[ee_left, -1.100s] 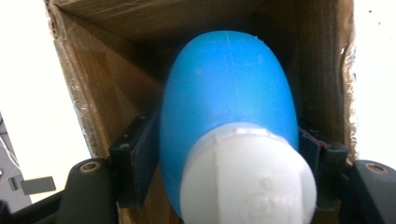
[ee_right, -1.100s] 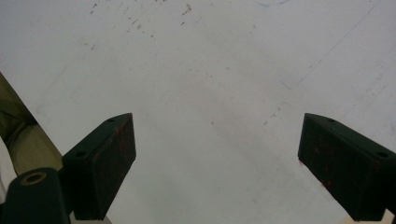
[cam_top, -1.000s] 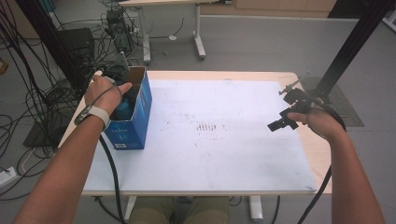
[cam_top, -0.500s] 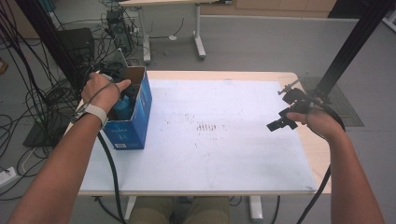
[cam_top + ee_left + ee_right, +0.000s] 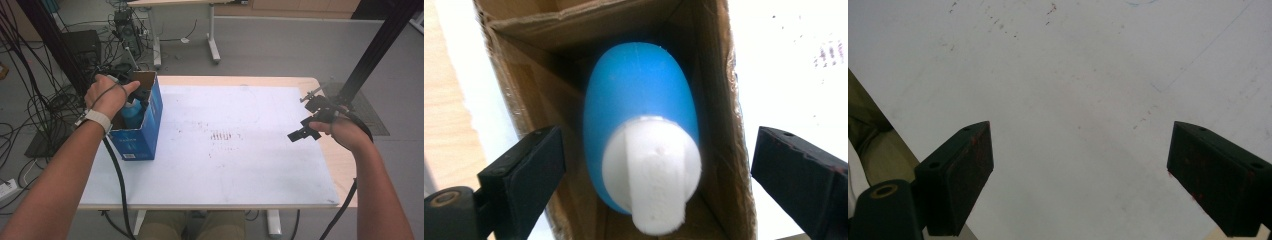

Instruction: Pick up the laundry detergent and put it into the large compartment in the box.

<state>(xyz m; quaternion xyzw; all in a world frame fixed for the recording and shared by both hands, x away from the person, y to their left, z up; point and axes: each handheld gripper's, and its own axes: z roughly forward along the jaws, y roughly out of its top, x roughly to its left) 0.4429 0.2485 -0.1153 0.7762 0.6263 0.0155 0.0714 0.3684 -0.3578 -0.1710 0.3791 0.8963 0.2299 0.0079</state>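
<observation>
A blue bottle [image 5: 639, 105] with a white pump cap [image 5: 654, 175] stands inside an open blue cardboard box [image 5: 142, 135] at the table's left edge; from above the bottle [image 5: 132, 112] shows inside the box. My left gripper [image 5: 656, 175] hangs over the box, jaws wide apart on either side of the cap without touching it; they have just been opening. In the high view the left gripper [image 5: 135, 95] is under the person's hand. My right gripper [image 5: 307, 129] is held above the table's right side, jaws open [image 5: 1080, 175] over bare white surface.
A white sheet [image 5: 225, 145] with faint reddish marks covers most of the wooden table [image 5: 345, 165]. Cables and equipment [image 5: 55, 85] lie on the floor to the left. A black post [image 5: 375, 45] rises at the right, and another table's legs [image 5: 212, 40] stand behind.
The left gripper's jaws have spread apart over the bottle in the box, and the left hand has shifted slightly. The right hand has kept still.
</observation>
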